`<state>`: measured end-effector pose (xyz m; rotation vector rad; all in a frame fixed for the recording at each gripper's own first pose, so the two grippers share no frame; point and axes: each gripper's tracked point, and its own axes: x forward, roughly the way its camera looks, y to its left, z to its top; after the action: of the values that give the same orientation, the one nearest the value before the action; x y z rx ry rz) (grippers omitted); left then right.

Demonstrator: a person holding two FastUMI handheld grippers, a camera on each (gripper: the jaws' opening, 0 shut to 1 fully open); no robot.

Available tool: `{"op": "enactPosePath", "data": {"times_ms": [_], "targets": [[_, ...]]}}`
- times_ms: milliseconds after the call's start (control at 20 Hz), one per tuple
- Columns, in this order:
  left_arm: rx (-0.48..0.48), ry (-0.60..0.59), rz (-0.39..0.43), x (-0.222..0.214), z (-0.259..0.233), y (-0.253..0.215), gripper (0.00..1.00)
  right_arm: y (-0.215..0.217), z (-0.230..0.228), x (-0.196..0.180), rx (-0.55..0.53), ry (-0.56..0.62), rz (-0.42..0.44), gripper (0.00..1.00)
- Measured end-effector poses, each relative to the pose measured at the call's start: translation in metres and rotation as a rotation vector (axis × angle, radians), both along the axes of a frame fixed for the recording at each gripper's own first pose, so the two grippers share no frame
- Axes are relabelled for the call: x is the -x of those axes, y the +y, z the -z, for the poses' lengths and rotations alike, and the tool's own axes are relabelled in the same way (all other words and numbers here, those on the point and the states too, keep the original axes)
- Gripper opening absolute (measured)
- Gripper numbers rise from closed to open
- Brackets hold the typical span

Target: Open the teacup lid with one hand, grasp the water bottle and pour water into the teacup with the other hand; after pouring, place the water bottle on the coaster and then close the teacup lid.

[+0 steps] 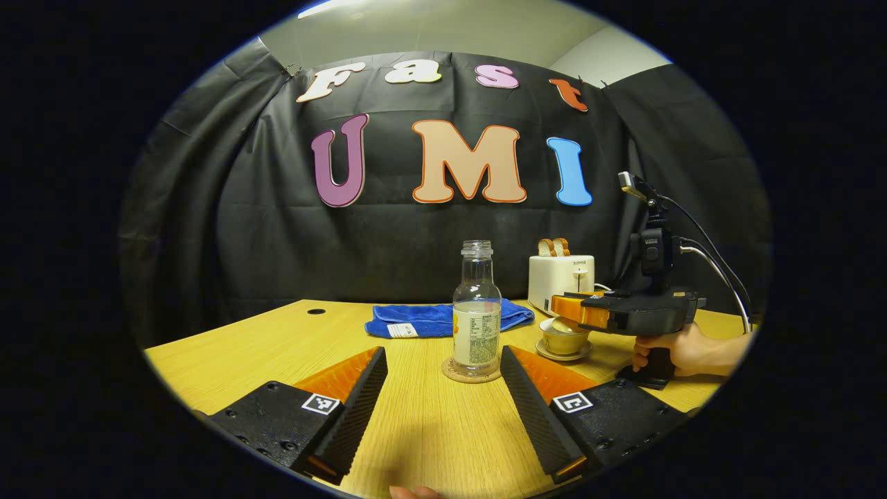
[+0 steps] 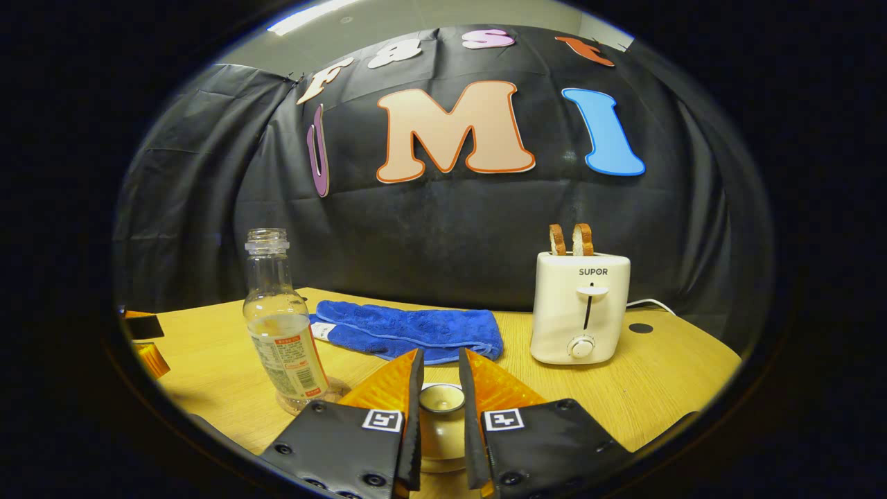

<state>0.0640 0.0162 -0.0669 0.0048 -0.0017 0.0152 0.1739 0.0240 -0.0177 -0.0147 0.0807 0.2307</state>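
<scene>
In the right gripper view, the right gripper (image 2: 441,409) has its fingers drawn close around the knob of the teacup lid (image 2: 441,400); they stand just beside it on both sides, but I cannot tell if both really press on it. In the left gripper view, the left gripper (image 1: 443,388) is spread wide and holds nothing. It points at the water bottle (image 1: 477,312), which stands upright and uncapped on the coaster (image 1: 471,372), about the middle of the table (image 1: 277,339). The teacup (image 1: 565,337) sits on its saucer just to the right of the bottle.

I judge that the small knob may slip if the grip is loose, so the lid could fall back and knock the cup. The open bottle could also tip when the left fingers close on it.

Further back lie a blue towel (image 2: 416,331) and a toaster (image 2: 581,308) with bread, near the far edge. The table is light wood; a black cloth closes the booth behind it.
</scene>
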Motion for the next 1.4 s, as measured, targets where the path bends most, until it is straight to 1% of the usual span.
{"op": "enactPosePath", "data": {"times_ms": [400, 650, 700, 900, 1100, 1200, 1250, 1300, 1400], "targets": [[0.0, 0.0, 0.0, 0.0, 0.001, 0.0, 0.95, 0.009, 0.01, -0.01, 0.031, 0.047, -0.012, 0.29], [0.0, 0.0, 0.0, 0.0, 0.001, 0.0, 0.95, 0.008, 0.01, -0.009, 0.017, 0.053, -0.017, 0.29], [0.0, 0.0, 0.0, 0.0, 0.001, 0.0, 0.95, 0.008, 0.009, -0.011, 0.01, 0.053, -0.014, 0.34], [0.0, 0.0, 0.0, 0.0, 0.001, 0.0, 0.95, 0.006, 0.006, -0.011, 0.02, 0.02, 0.004, 1.0], [0.001, 0.001, 0.0, 0.0, 0.002, 0.0, 0.95, 0.003, 0.0, -0.008, 0.0, -0.014, 0.018, 1.0], [0.001, 0.001, 0.003, 0.0, 0.002, 0.0, 0.95, -0.001, -0.006, -0.004, -0.006, -0.053, 0.037, 1.0], [0.0, 0.001, 0.008, 0.0, 0.002, -0.001, 0.95, -0.005, -0.013, -0.002, -0.02, -0.077, 0.054, 0.96], [0.001, 0.001, 0.007, 0.0, 0.002, -0.001, 0.95, -0.006, -0.009, 0.0, -0.016, -0.068, 0.063, 1.0], [0.001, 0.001, 0.006, 0.001, 0.002, 0.0, 0.95, -0.01, -0.01, 0.009, -0.016, -0.073, 0.086, 1.0]]}}
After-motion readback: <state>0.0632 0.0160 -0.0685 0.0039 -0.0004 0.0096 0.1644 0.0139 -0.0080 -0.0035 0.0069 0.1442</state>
